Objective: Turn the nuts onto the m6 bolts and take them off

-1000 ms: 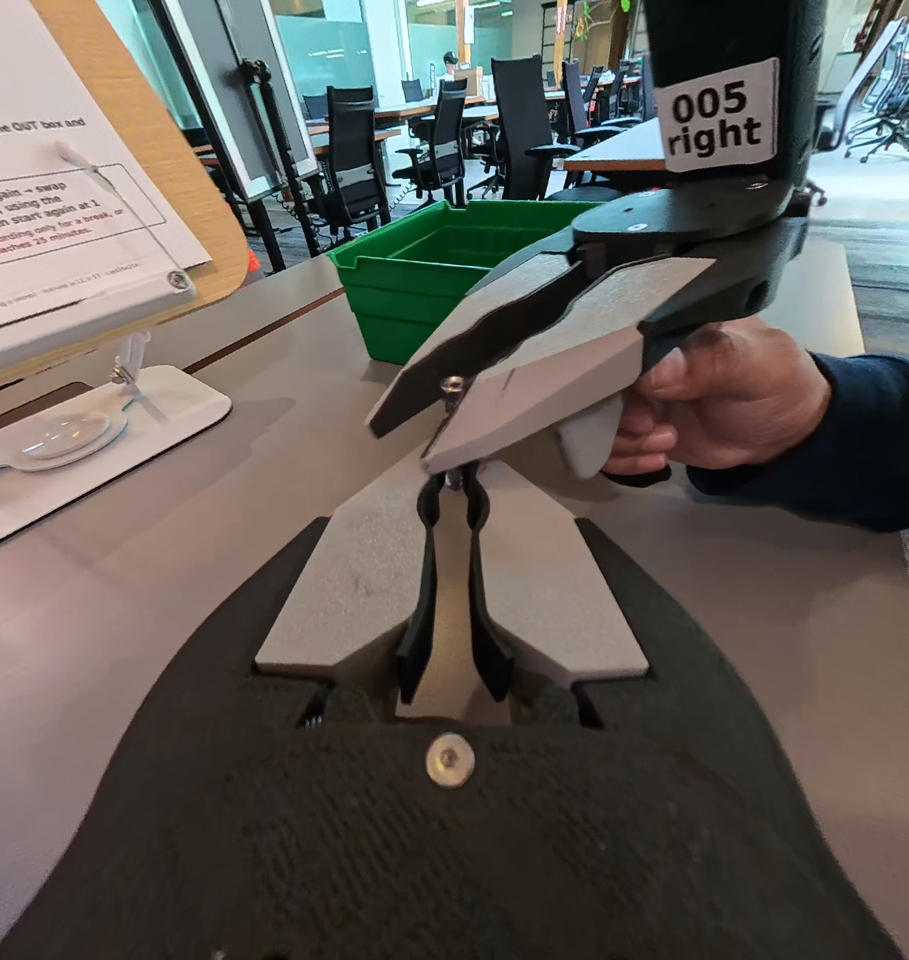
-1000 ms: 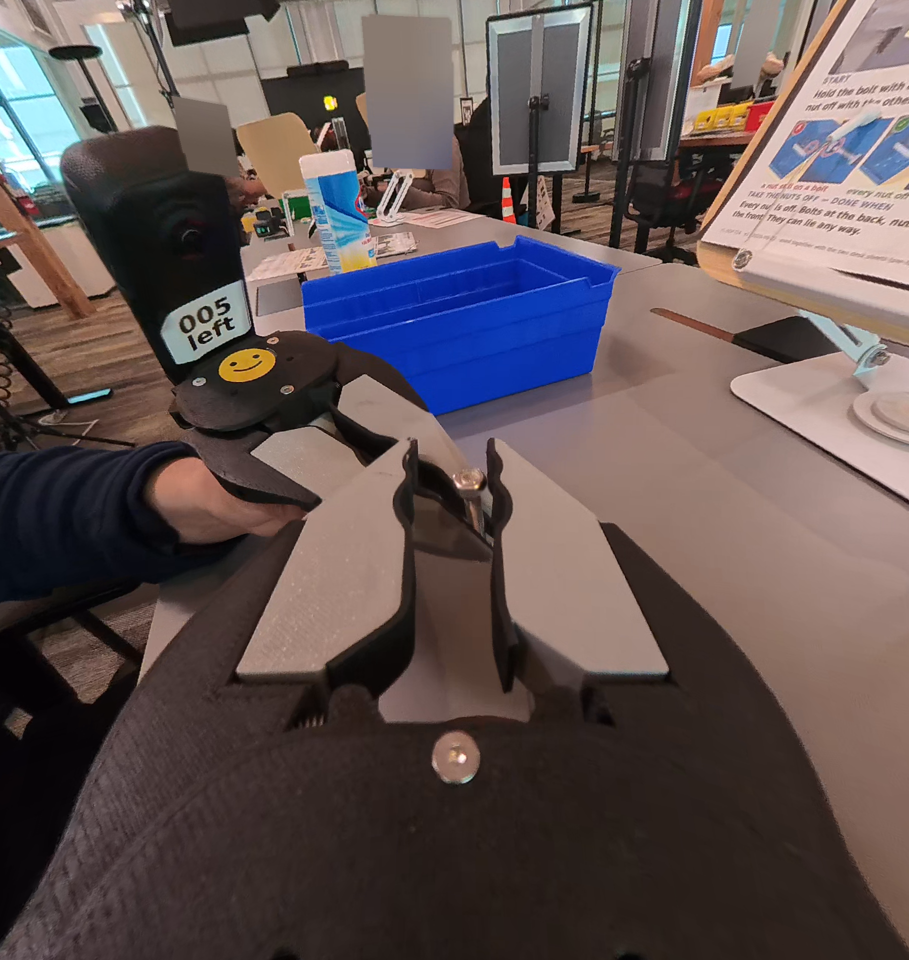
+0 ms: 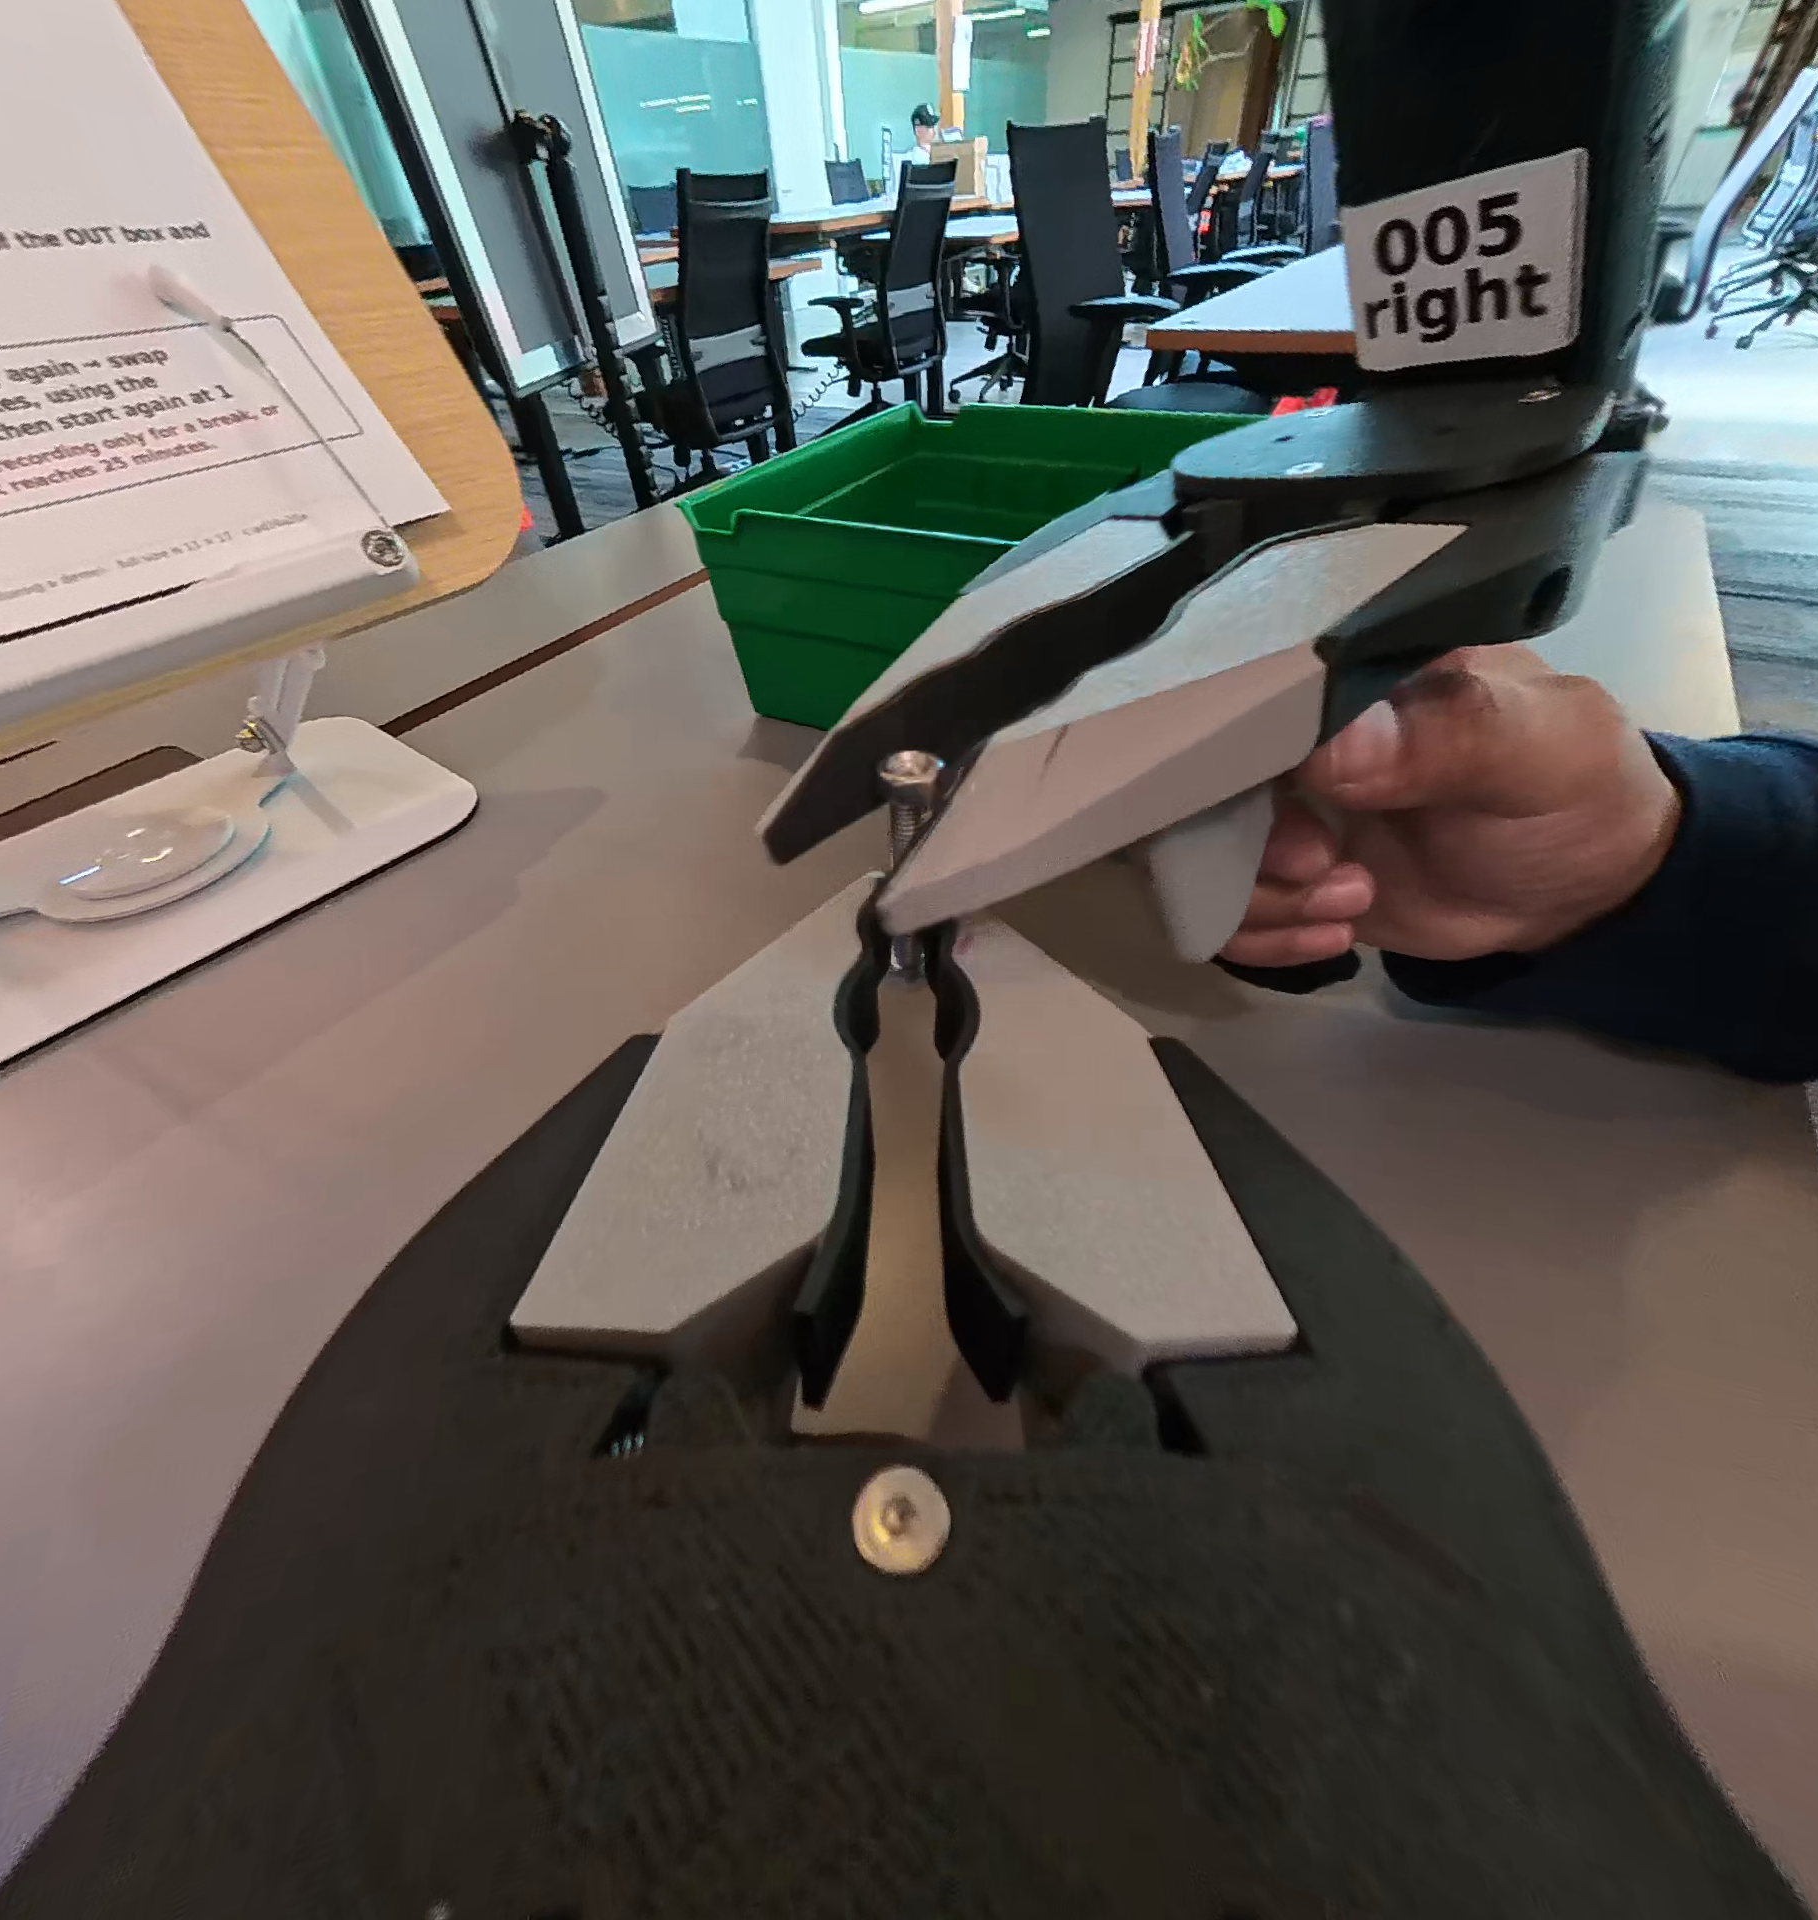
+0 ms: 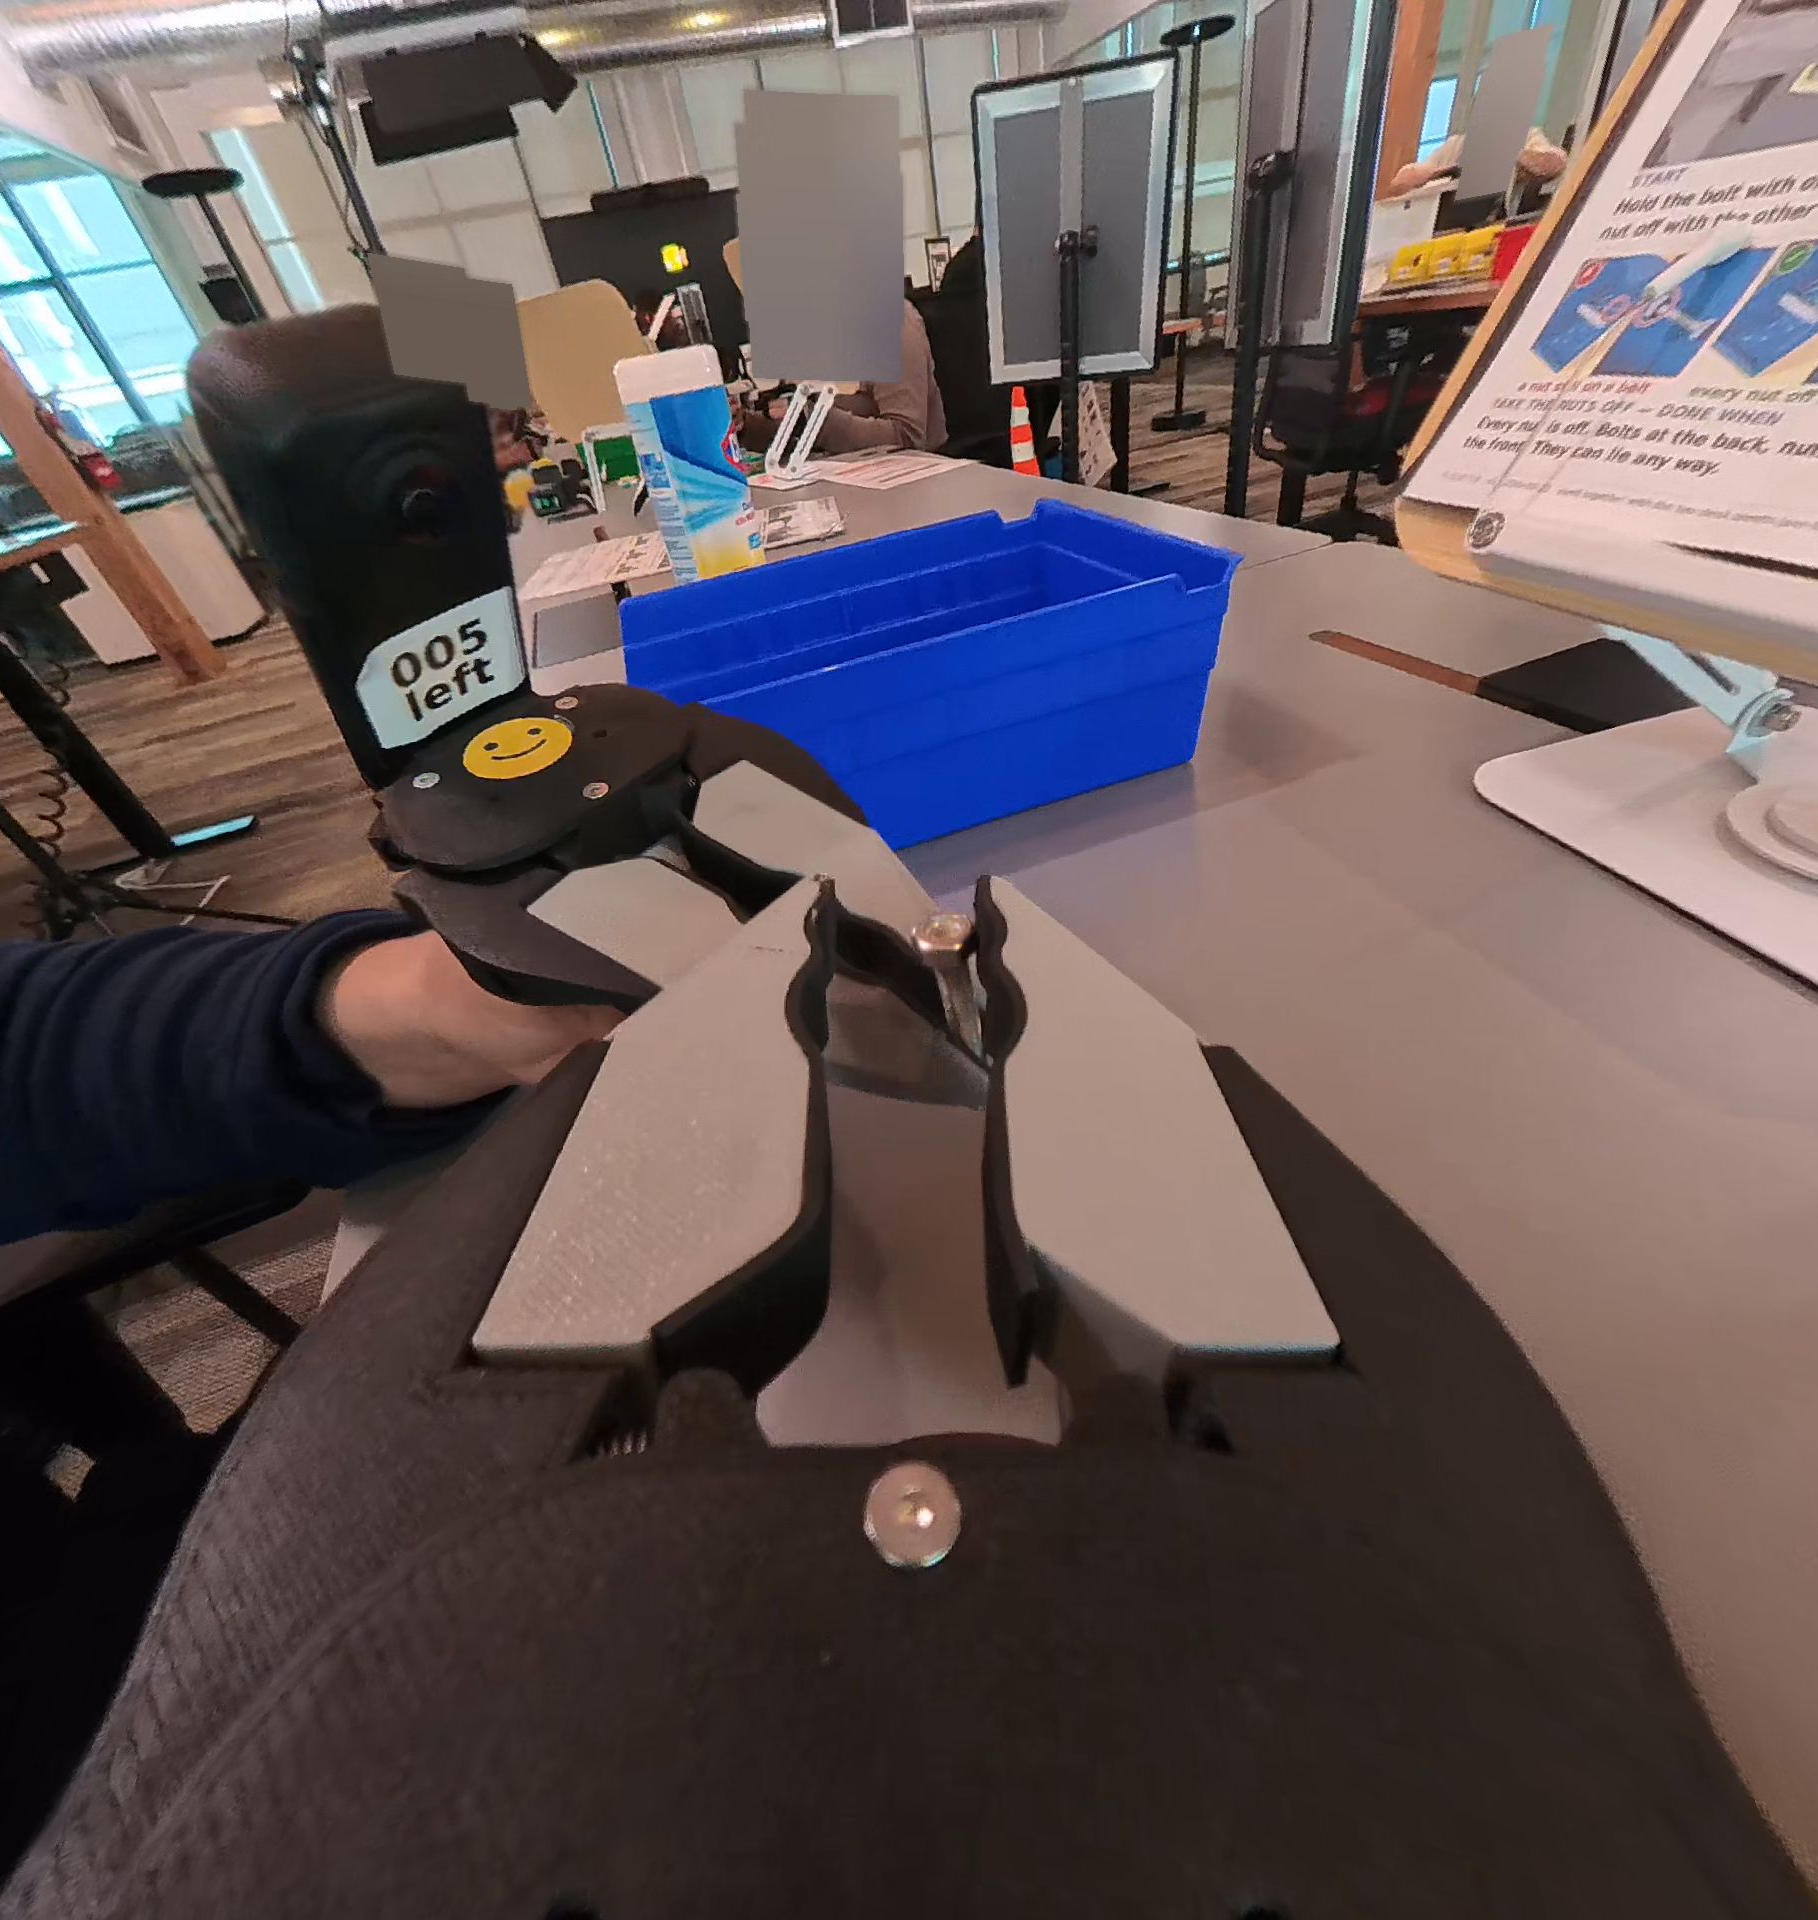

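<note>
1. Gripping the lower end of an upright bolt [image 3: 903, 831], the left claw [image 3: 907, 951] is closed on it above the grey counter [image 3: 365, 1039]; whether a nut sits at that pinch point cannot be told.
2. From the right, the right claw [image 4: 900, 940] reaches in with its fingers around the bolt head [image 4: 941, 932], one finger touching it and a gap on the other side, so it looks part-open rather than clamped.
3. A green bin [image 3: 884, 561] stands at the far side in the left wrist view, and a blue bin [image 4: 926, 665] in the right wrist view.
4. Risk: with only one firm grip, a twist could tilt the bolt, cross the thread or drop it onto the counter.
5. Risk: both claws crowd one short bolt, so the fingers may collide.
</note>
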{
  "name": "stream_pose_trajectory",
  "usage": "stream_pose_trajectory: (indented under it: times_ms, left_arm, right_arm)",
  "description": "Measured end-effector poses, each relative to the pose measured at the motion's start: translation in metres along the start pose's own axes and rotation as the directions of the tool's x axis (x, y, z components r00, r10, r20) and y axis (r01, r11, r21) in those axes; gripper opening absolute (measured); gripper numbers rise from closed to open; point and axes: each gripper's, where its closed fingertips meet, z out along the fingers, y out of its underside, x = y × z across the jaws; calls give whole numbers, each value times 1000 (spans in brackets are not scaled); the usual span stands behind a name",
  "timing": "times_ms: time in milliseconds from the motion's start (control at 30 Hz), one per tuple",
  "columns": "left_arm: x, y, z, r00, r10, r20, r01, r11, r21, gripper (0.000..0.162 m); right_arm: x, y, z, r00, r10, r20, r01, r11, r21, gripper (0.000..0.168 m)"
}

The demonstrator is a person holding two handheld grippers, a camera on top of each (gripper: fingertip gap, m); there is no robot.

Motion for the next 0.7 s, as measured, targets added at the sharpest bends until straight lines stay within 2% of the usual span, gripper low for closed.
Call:
stream_pose_trajectory:
  times_ms: [300,567,700]
  left_arm:
    - [-13,0,-4,999,-29,37,29,1000,8,4]
    - [-3,2,0,1000,-9,7,9,1000,-4,4]
    - [1,2,1,1000,0,-9,0,1000,-5,4]
  right_arm:
    - [8,-4,-9,999,-23,-39,23,1000,6,21]
    - [5,1,-2,999,-22,-33,21,1000,-13,18]
    - [7,2,-2,999,-18,-42,17,1000,-16,9]
